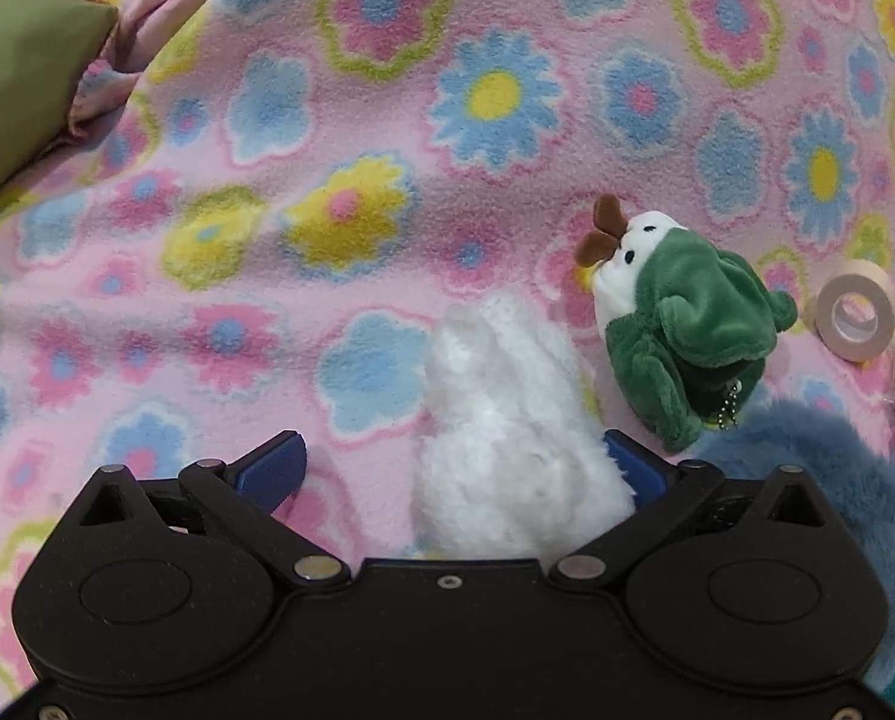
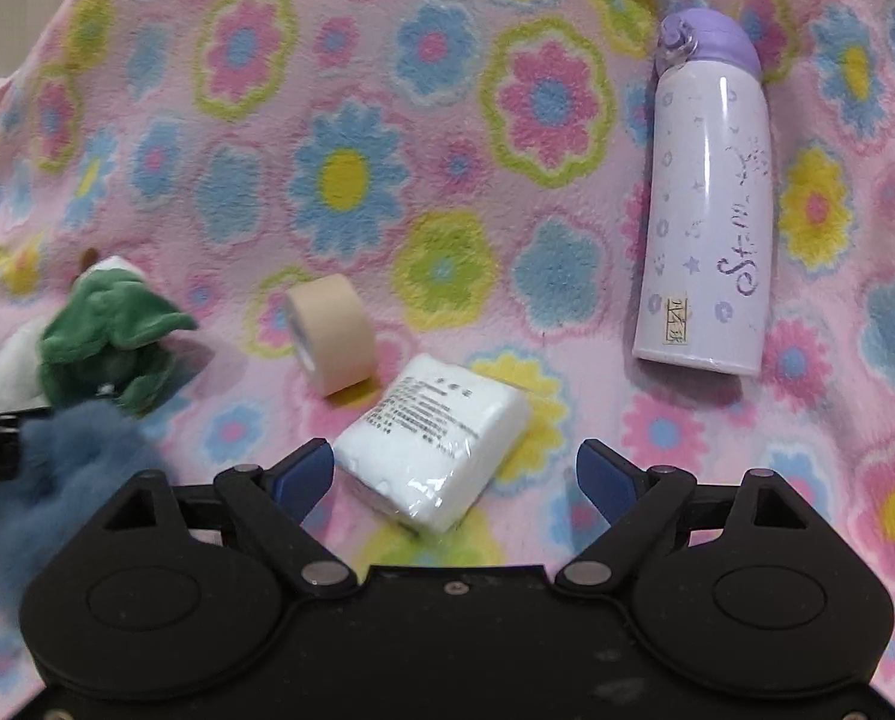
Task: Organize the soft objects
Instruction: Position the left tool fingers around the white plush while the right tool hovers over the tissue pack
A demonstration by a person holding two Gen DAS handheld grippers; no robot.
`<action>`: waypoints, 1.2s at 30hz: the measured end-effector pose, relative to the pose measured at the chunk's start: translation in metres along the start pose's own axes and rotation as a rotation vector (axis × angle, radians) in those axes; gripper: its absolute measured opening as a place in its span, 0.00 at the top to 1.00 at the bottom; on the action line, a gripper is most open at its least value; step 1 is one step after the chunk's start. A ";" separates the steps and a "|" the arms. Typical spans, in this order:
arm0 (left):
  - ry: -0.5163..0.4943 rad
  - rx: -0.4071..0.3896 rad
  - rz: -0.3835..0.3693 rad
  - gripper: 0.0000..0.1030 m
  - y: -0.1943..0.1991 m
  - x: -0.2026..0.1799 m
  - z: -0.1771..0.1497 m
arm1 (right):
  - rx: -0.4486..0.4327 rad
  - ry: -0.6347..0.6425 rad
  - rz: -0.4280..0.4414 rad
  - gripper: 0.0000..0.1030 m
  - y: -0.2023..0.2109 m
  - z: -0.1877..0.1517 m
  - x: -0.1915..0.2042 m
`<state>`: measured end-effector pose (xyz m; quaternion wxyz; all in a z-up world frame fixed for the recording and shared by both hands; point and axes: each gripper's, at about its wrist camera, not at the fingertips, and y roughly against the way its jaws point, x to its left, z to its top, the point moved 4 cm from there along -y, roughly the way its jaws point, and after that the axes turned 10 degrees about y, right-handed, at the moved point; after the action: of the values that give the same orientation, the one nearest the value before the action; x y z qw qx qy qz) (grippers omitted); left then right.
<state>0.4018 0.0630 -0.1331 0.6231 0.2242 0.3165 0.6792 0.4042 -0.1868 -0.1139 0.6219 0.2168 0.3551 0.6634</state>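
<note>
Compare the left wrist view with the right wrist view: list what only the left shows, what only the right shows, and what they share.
Only the left wrist view: the left gripper, open around a white fluffy plush, and a green cushion at the far left edge.

Only the right wrist view: the right gripper, open over a wrapped white pack, and a lilac bottle lying on its side.

Both: the flowered fleece blanket, the green and white plush toy, the beige tape roll and the blue fur item.

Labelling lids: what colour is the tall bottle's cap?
Purple cap, clearest in the right wrist view.
</note>
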 end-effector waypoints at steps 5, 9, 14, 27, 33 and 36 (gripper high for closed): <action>0.002 -0.037 -0.010 0.02 0.000 0.002 -0.005 | -0.008 -0.042 0.012 0.15 -0.012 0.000 -0.007; 0.009 -0.043 -0.009 0.02 0.000 0.002 -0.006 | -0.043 -0.056 0.035 0.00 -0.019 -0.003 -0.008; 0.011 -0.046 -0.007 0.02 0.001 0.001 -0.006 | -0.047 -0.031 0.015 0.00 -0.026 -0.003 -0.001; 0.018 -0.053 -0.004 0.02 0.000 0.001 -0.005 | -0.062 -0.038 0.013 0.00 -0.029 -0.005 -0.001; 0.022 -0.056 -0.003 0.02 0.000 0.001 -0.005 | -0.059 -0.023 0.006 0.00 -0.032 -0.004 0.003; 0.023 -0.057 -0.002 0.02 0.000 0.001 -0.005 | -0.060 -0.022 0.007 0.00 -0.032 -0.004 0.002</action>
<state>0.3984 0.0631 -0.1363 0.6263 0.1983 0.3045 0.6897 0.4220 -0.1866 -0.1406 0.6298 0.2067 0.3274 0.6733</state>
